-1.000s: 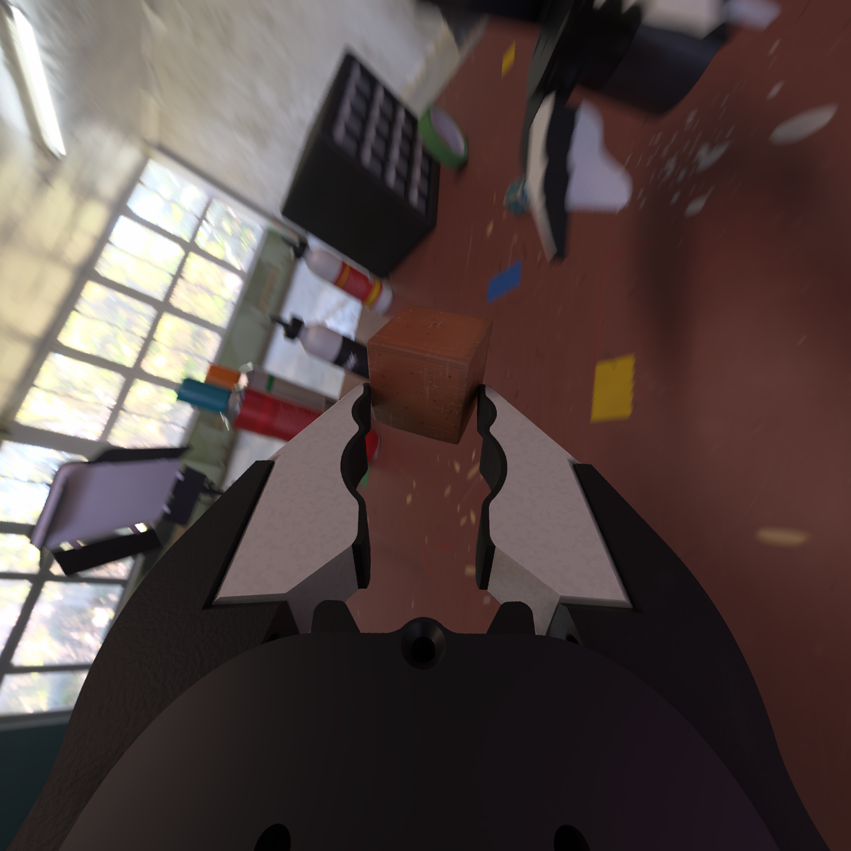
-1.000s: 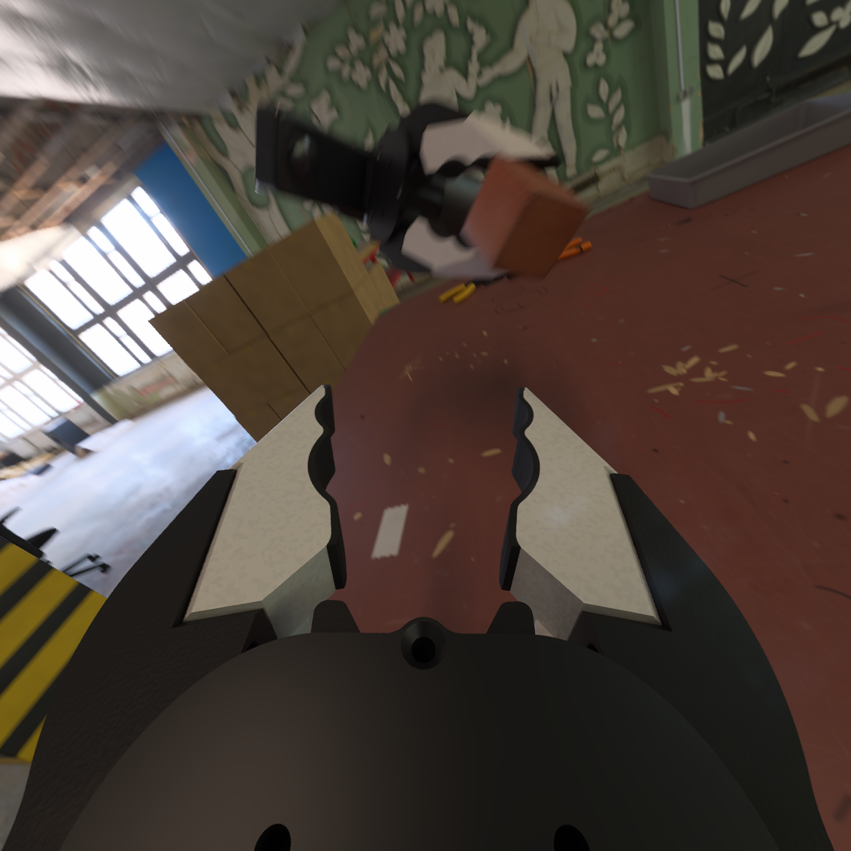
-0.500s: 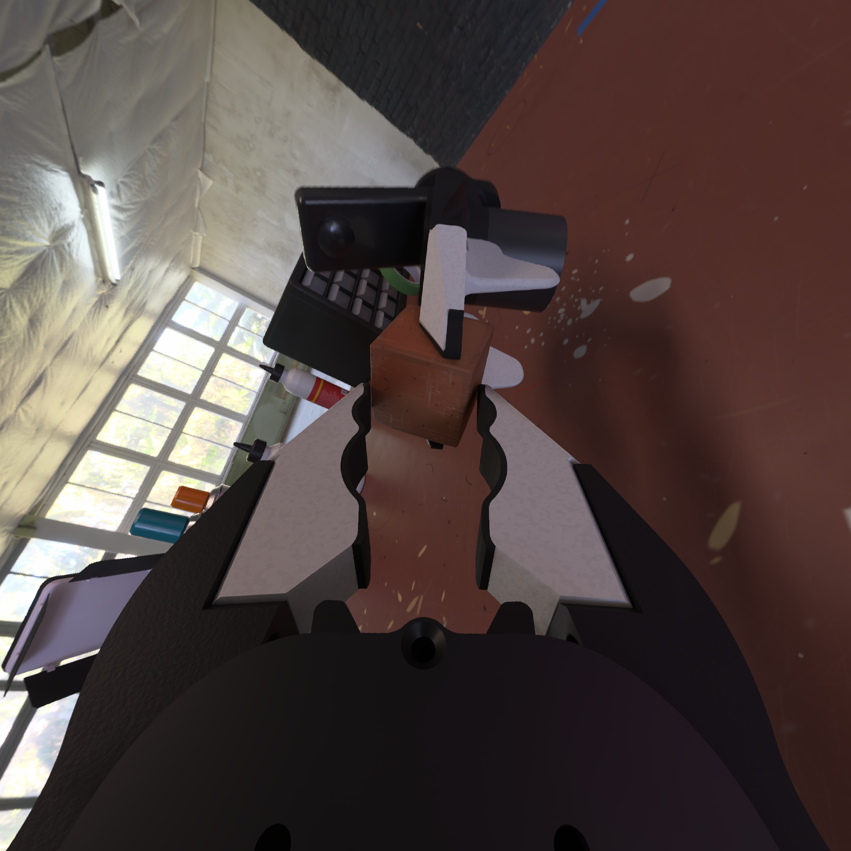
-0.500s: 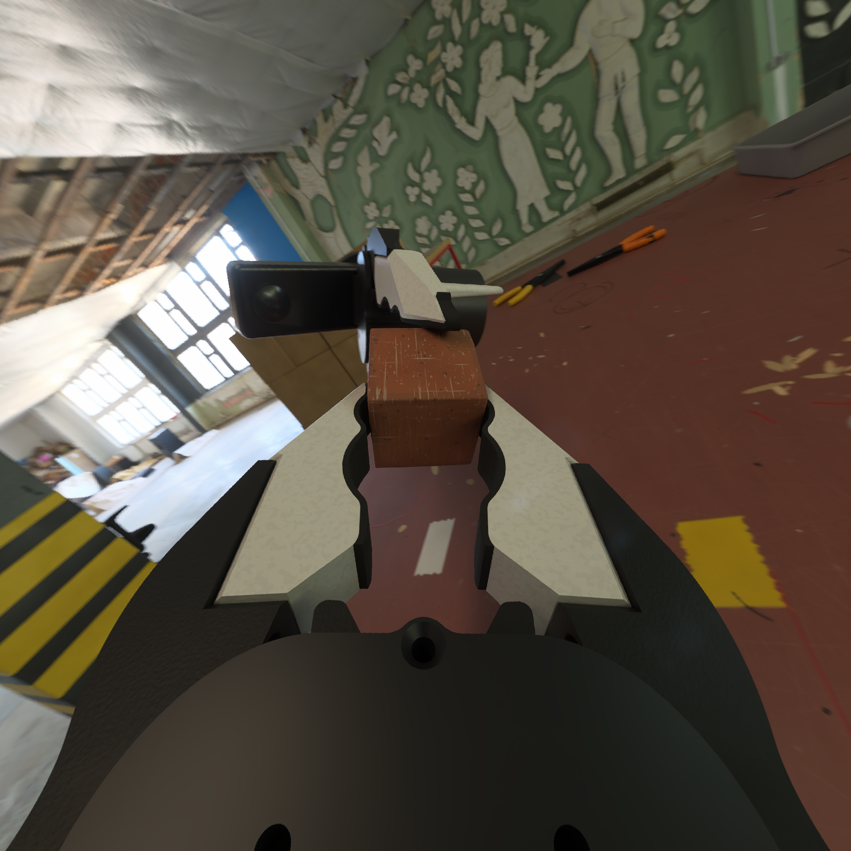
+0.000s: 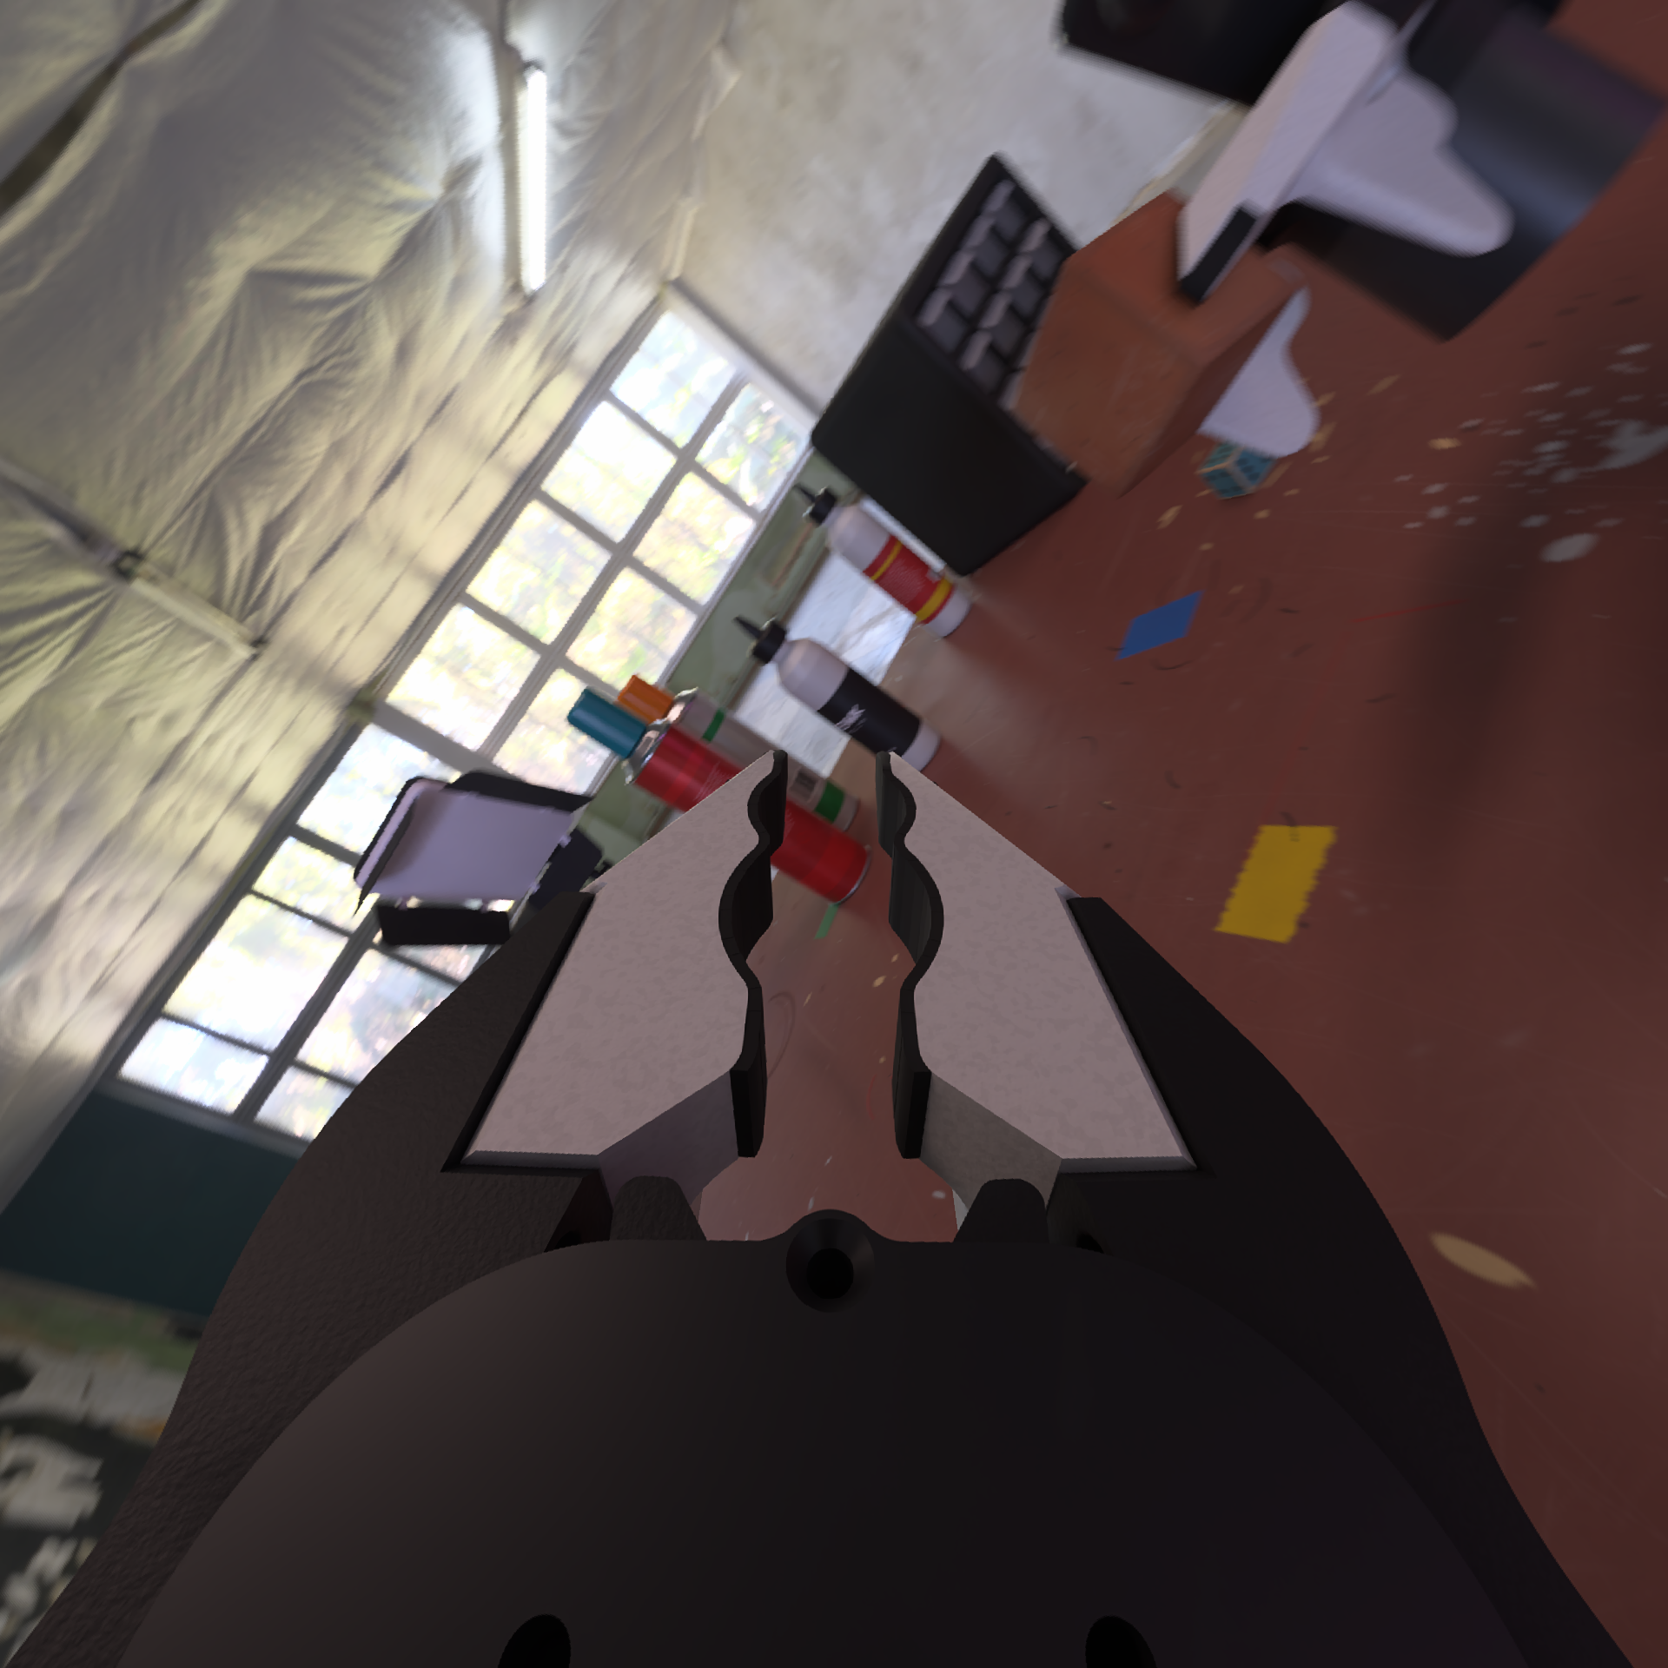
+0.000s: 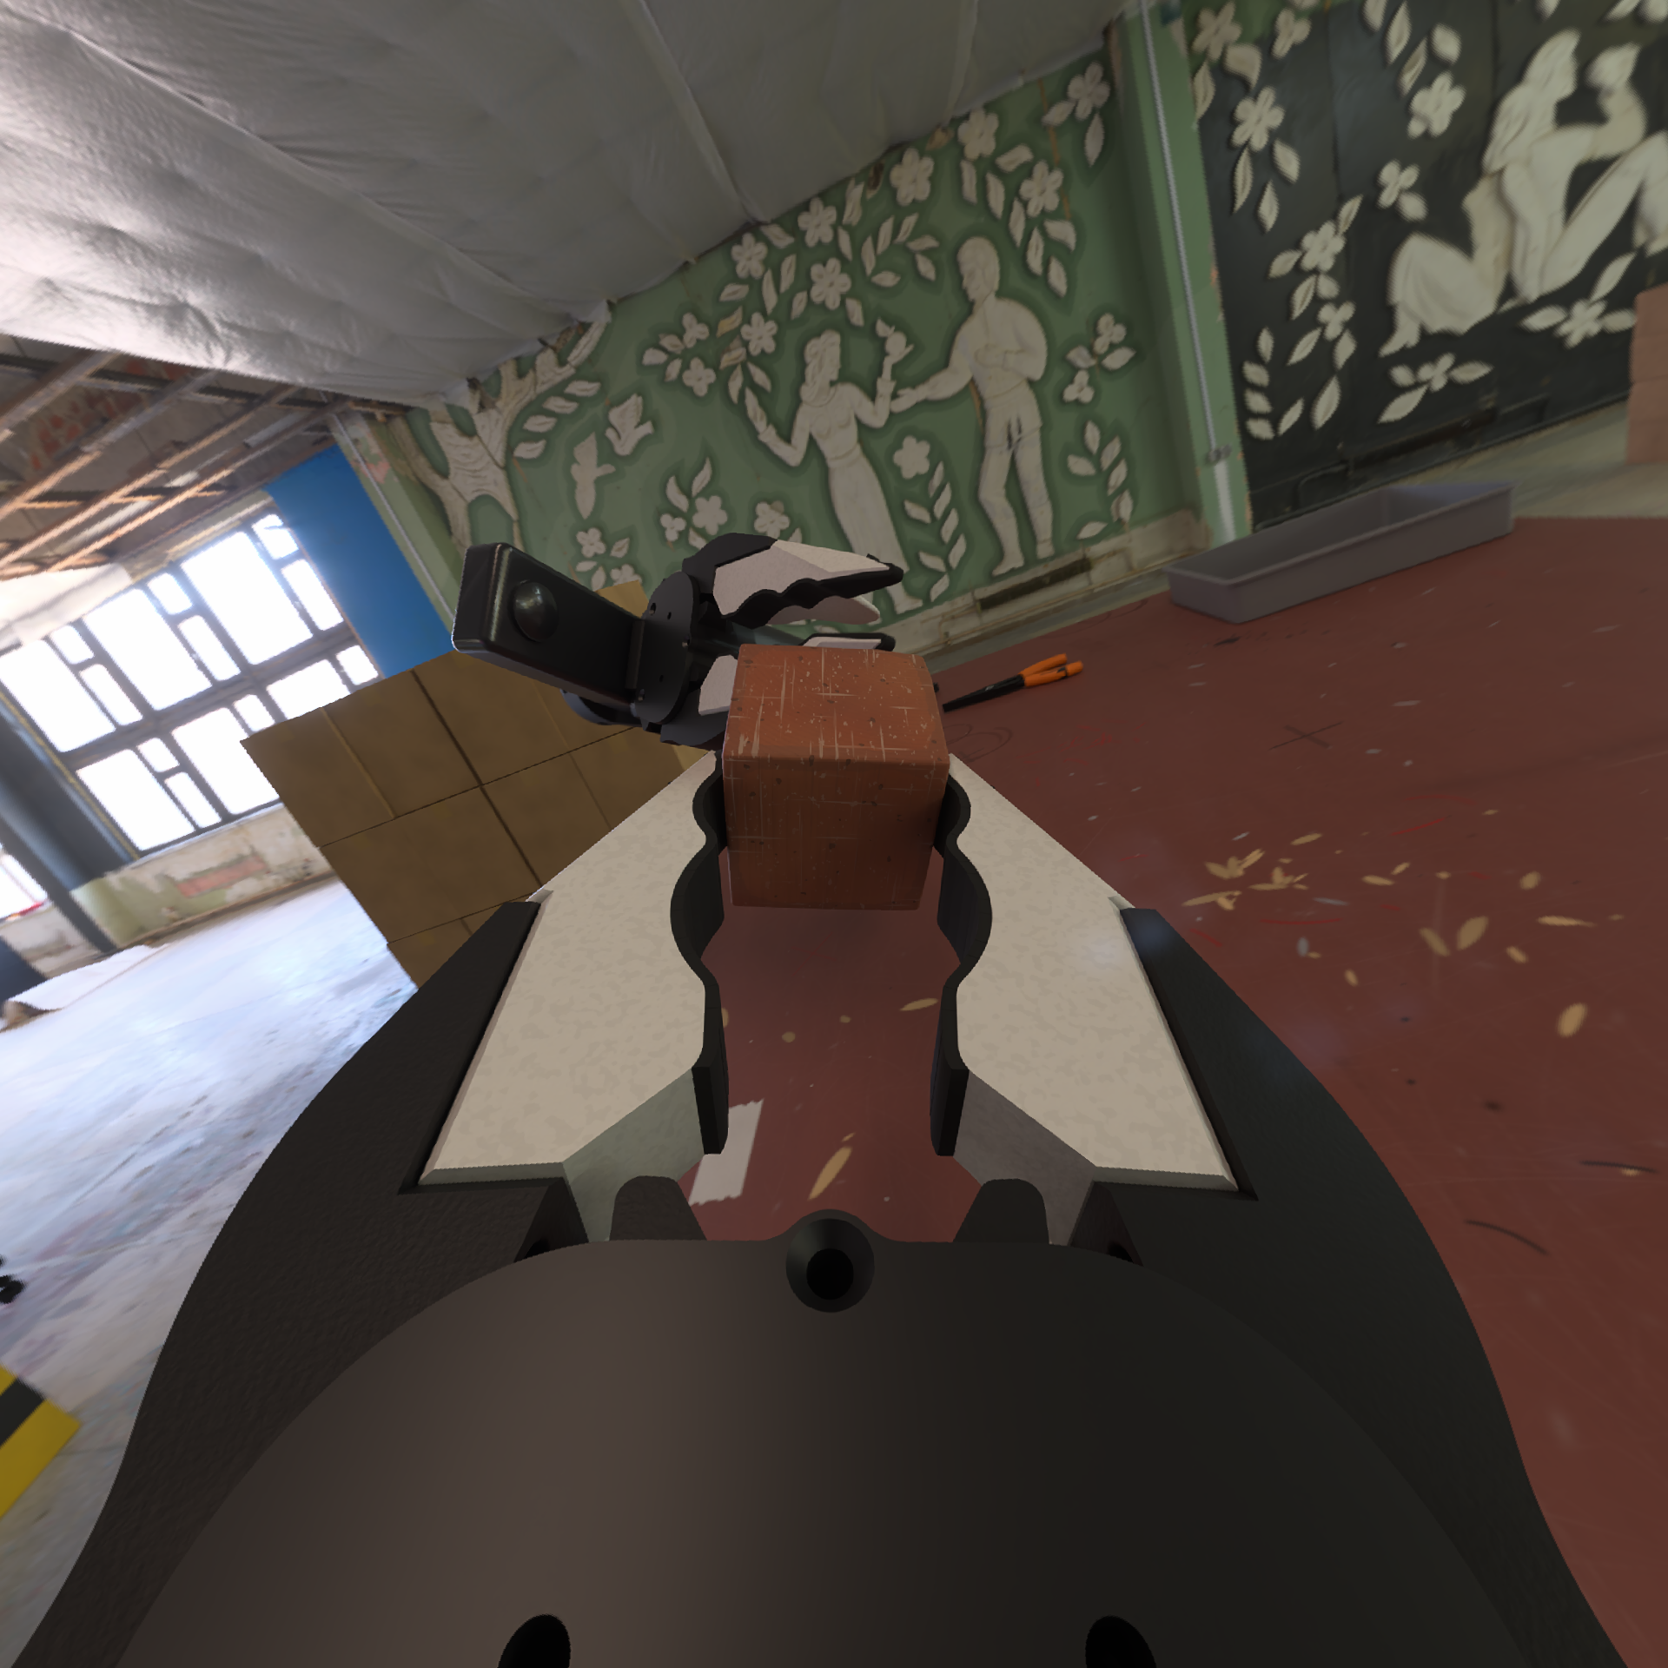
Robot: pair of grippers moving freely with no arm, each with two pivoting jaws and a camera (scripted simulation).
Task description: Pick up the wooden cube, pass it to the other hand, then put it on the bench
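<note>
The wooden cube is reddish brown with pale scratches. My right gripper is shut on it at the fingertips and holds it above the red-brown bench top. My left gripper hangs just behind and above the cube, apart from it, its jaws nearly together and empty. In the left wrist view, my left gripper holds nothing. The right gripper with the cube shows at the upper right, above the bench.
A black compartment box, two glue bottles, spray cans and a small teal cube stand along the bench's window side. A grey tray, orange-handled tools and cardboard boxes lie beyond.
My left gripper has let go of the cube, pulled back and away, and its jaws have narrowed. My right gripper closed on the cube and now holds it alone.
</note>
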